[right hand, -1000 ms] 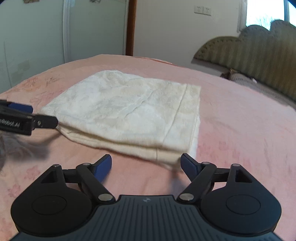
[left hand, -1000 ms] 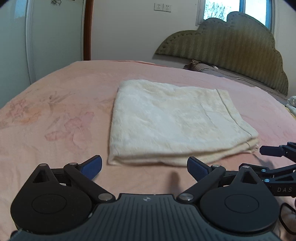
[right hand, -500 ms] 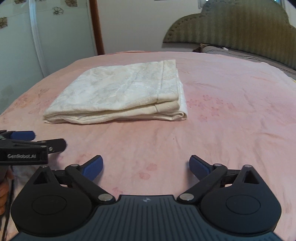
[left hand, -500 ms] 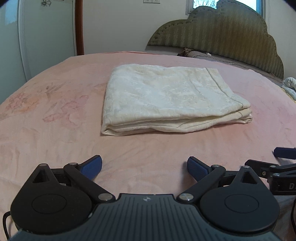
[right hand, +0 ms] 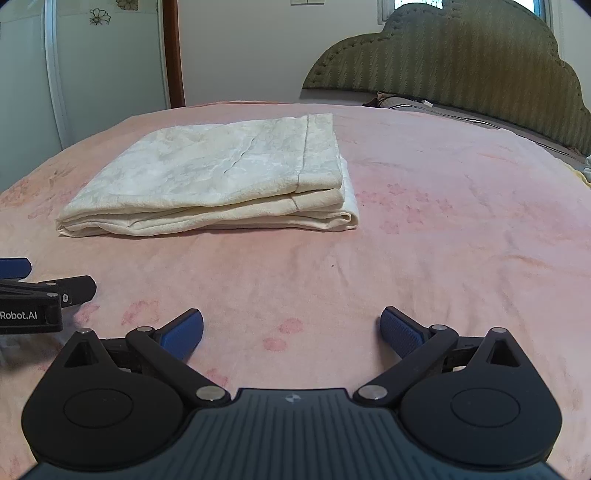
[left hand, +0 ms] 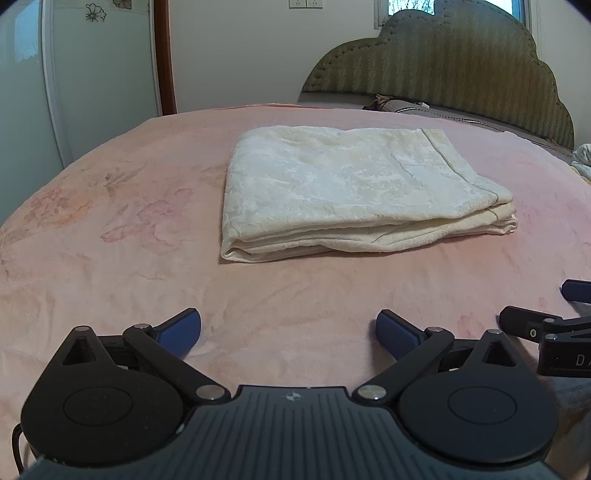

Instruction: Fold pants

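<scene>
Your left gripper and right gripper both stand spread, pinching nothing — the folded cream pants lie ahead of the jaws on the pink bedspread; soft, light, likely limp — pinch all layers at a corner.

Soft, even daylight from the window behind the headboard; faint shadow under the folded pants; sharp focus throughout, strong fisheye bending and dark vignette at the corners
</scene>
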{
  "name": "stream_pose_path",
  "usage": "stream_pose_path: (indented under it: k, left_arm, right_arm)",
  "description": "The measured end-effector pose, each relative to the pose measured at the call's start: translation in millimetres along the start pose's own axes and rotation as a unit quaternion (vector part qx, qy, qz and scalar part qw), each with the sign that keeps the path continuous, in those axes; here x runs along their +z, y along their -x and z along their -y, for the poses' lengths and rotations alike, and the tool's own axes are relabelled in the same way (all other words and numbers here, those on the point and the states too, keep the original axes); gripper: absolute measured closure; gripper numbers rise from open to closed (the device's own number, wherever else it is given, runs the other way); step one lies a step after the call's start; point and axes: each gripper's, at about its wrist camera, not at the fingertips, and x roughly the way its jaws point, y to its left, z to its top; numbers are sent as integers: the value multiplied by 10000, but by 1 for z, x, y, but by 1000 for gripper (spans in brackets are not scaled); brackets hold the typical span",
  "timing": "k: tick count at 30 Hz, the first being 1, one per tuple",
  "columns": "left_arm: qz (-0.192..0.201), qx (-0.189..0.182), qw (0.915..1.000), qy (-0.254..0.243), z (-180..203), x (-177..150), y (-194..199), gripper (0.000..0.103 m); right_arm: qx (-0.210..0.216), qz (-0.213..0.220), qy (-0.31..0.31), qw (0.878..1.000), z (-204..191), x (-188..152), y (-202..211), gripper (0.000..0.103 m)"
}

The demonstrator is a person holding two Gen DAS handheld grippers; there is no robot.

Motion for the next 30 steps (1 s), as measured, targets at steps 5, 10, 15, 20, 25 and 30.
stream_pose_path:
  k: [5, 10, 15, 20, 25, 30]
  left_arm:
    - [1, 5, 10000, -3, 0, -1, 1, 0]
    - [-17, -13, 10000, 17, 0, -2, 1, 0]
    - [-26, -32, 10000, 41, -1, -2, 1, 0]
    - [-24, -31, 10000, 42, 0, -2, 1, 0]
    - [-25, -32, 10000, 40, -1, -2, 1, 0]
    - [-25, -34, 10000, 42, -1, -2, 1, 0]
  right_arm:
    - [-2, 2, 4, 10000, 0, 0, 0, 0]
    - [-1, 2, 2, 10000, 0, 0, 0, 0]
    - [0, 2, 2, 10000, 0, 0, 0, 0]
    - [0, 3, 2, 10000, 0, 0, 0, 0]
    - [1, 3, 1, 10000, 0, 0, 0, 0]
    - [1, 3, 1, 10000, 0, 0, 0, 0]
